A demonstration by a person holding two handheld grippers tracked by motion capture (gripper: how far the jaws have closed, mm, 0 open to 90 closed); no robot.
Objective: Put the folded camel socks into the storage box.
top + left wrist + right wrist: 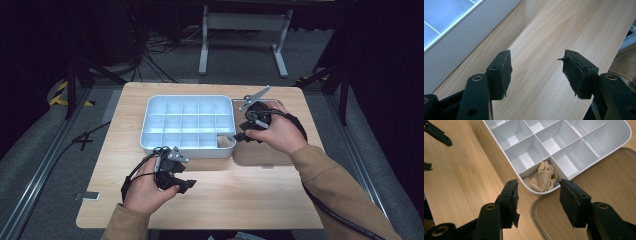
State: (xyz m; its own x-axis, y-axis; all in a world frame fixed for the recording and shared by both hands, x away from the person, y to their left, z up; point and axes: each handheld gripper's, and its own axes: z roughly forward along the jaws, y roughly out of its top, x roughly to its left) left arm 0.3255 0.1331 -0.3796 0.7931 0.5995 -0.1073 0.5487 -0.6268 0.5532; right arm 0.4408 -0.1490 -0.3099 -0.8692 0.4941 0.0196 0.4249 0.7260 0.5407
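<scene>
A beige cloth (542,178) sits bunched in the corner compartment of the white tray (150,107) nearest the tabletop's (260,195) right edge. The right hand-held gripper (537,195) hovers over it, jaws wide apart and empty. The left hand-held gripper (536,72), also wide open and empty, is near the tabletop's front edge.

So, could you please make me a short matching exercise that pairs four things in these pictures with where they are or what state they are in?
Things:
1. beige cloth
2. divided tray
3. clear lid
4. left gripper

Places or states:
A. flat on the table, right of the tray
B. open over bare wood, holding nothing
C. bunched in a corner compartment
D. white, in the middle of the table

Pairs: 1-C, 2-D, 3-A, 4-B
</scene>
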